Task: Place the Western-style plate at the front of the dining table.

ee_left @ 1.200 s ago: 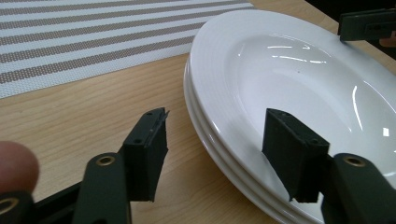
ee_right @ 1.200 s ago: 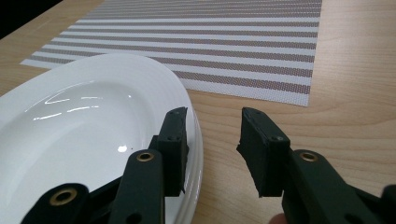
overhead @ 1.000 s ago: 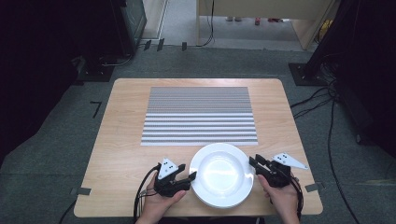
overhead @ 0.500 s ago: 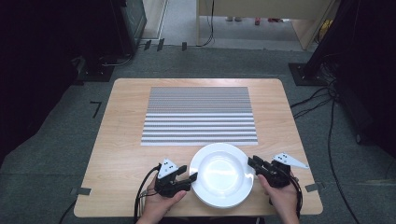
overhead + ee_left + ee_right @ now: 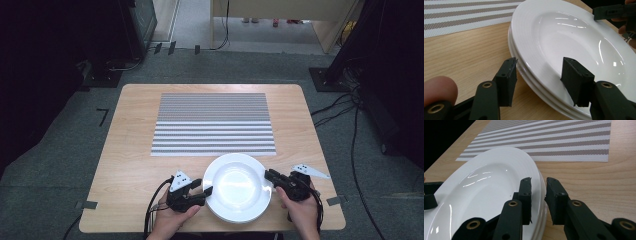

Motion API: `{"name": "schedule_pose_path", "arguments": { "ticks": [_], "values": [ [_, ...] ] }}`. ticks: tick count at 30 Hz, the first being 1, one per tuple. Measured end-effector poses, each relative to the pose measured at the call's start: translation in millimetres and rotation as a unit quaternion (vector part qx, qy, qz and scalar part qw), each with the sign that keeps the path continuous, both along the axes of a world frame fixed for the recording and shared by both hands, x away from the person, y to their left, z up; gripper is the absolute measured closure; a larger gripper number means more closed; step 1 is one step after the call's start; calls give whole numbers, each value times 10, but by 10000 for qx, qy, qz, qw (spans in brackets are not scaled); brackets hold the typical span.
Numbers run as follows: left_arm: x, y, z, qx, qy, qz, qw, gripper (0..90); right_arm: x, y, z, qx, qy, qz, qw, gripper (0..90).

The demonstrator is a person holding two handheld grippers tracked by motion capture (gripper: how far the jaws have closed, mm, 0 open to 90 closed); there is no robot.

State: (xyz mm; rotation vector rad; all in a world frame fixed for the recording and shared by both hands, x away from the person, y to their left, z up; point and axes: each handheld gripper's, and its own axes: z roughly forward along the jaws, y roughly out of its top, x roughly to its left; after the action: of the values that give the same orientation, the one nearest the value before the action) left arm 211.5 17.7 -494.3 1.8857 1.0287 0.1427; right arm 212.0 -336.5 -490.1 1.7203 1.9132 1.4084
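A stack of white plates sits at the surface's near edge. The left hand-held gripper straddles its rim, jaws spread. The right hand-held gripper, jaws just closing, pinches the opposite rim.

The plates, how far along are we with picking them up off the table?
Done: both tongs sit at the stack of white plates, one each side. In hand: the right tongs have just been closing on the rim, one jaw inside, one outside. The left tongs straddle the opposite rim, not yet gripping. Left: close the left tongs, lift, probably move to the striped mat. The plates rest on the table.
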Motion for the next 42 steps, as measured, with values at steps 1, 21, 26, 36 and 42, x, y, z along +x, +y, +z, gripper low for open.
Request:
{"name": "schedule_pose_path", "arguments": {
  "ticks": [1, 21, 26, 36, 42],
  "values": [
    [0, -1, -1, -4, 0, -6, 10000, 465, 2, -8, -1, 8, -11, -20, 10000, 750],
    [6, 2, -17, -78, 61, -54, 9999, 463, 6, -100, -13, 109, 44, -375, 9992, 772],
    [11, 5, -29, -159, 153, -57, 9997, 459, 5, -109, -11, 213, 144, -406, 9988, 777],
    [8, 1, -30, -154, 145, -51, 9998, 456, 11, -124, -21, 350, 255, -408, 9982, 807],
    [7, -1, -33, -156, 139, -49, 9998, 453, 18, -95, -24, 704, 380, -150, 9967, 777]
  ]
}}
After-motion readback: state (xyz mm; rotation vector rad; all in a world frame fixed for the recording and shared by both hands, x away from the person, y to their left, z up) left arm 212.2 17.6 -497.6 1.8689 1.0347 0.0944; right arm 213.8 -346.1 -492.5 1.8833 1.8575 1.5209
